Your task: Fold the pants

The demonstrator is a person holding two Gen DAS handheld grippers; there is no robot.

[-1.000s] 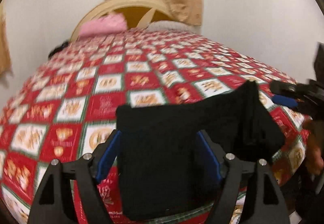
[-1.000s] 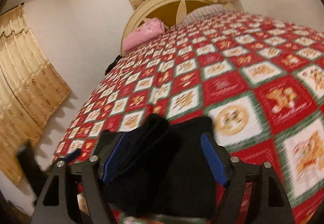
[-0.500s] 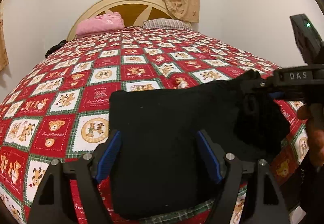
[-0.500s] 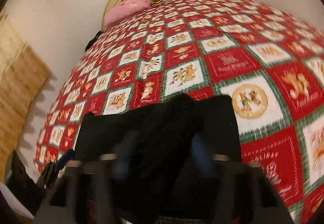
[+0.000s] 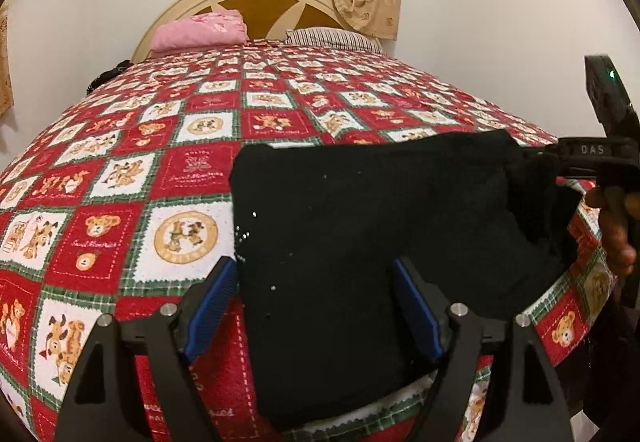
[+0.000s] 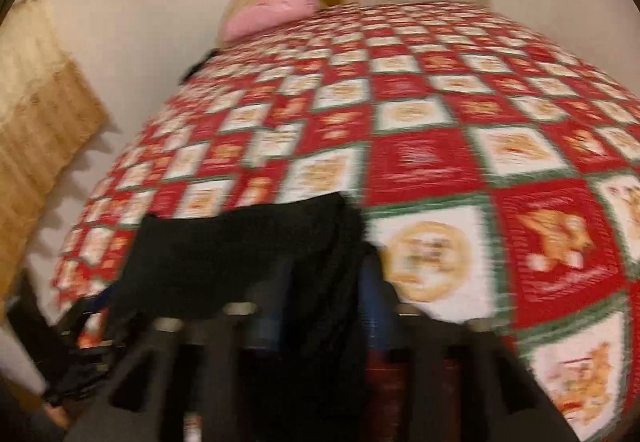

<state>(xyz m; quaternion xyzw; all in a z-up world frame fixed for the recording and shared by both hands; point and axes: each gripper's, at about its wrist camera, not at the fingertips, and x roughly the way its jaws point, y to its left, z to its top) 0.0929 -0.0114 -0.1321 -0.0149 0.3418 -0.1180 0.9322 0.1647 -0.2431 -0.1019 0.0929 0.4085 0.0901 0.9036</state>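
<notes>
Opening again, the right gripper (image 6: 320, 306) straddles the bunched edge of the folded black fabric pants (image 5: 360, 234), nearer than the spread, empty left gripper (image 5: 316, 306).

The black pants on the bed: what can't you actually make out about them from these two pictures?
- Left wrist view: the right hand-held gripper tips vanish into a dark bunch of the pants; contact unclear.
- Left wrist view: the pants' near edge is hidden behind the left hand-held gripper.
- Right wrist view: motion blur smears the fingers as they open; fabric folds unreadable.
</notes>
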